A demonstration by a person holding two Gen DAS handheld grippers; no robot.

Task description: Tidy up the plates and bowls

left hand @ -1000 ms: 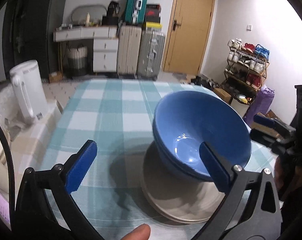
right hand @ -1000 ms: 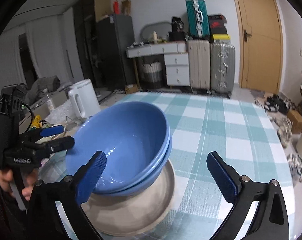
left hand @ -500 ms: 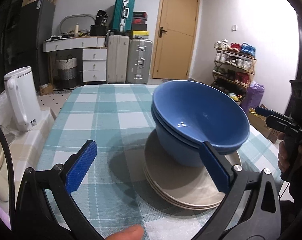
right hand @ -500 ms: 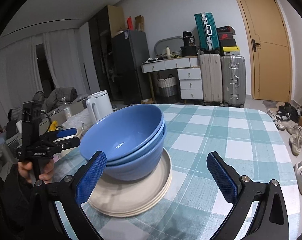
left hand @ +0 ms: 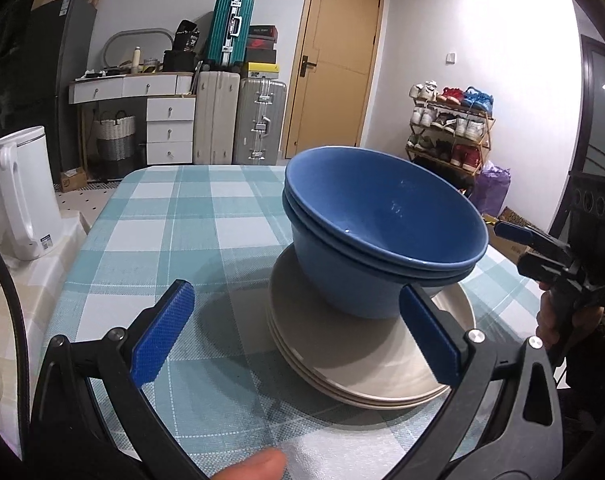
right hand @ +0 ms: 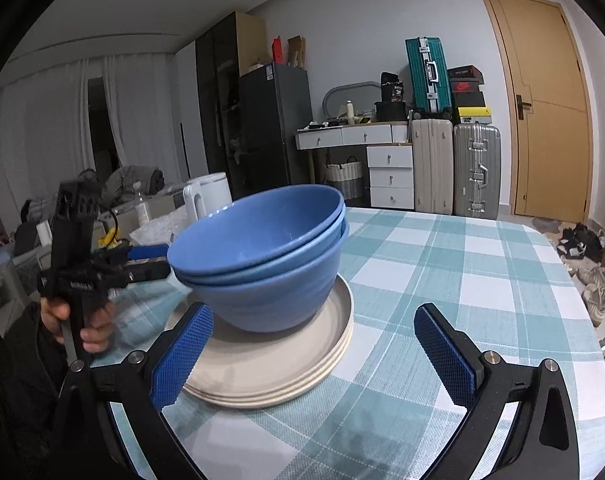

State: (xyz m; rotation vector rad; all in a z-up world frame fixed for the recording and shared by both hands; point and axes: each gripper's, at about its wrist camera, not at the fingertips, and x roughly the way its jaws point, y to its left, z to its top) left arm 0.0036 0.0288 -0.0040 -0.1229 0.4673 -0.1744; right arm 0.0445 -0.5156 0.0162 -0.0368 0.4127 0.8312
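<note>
Two nested blue bowls (left hand: pixel 378 232) sit on a stack of beige plates (left hand: pixel 366 364) on the checked table. In the right wrist view the bowls (right hand: pixel 262 256) and plates (right hand: pixel 270 364) are at centre left. My left gripper (left hand: pixel 298 332) is open and empty, just in front of the stack, apart from it. My right gripper (right hand: pixel 314 352) is open and empty, at the stack's right side. Each gripper shows in the other's view, the right one (left hand: pixel 542 248) and the left one (right hand: pixel 142 260), both held clear of the stack.
A white kettle (left hand: pixel 22 196) stands left of the table (left hand: pixel 174 220) on a side surface. Suitcases (left hand: pixel 238 120), drawers and a door stand at the back. A shoe rack (left hand: pixel 450 128) is at the right.
Both grippers have dropped lower and drawn back a little; the stack now looks seen from the side. Bowls and plates have not moved.
</note>
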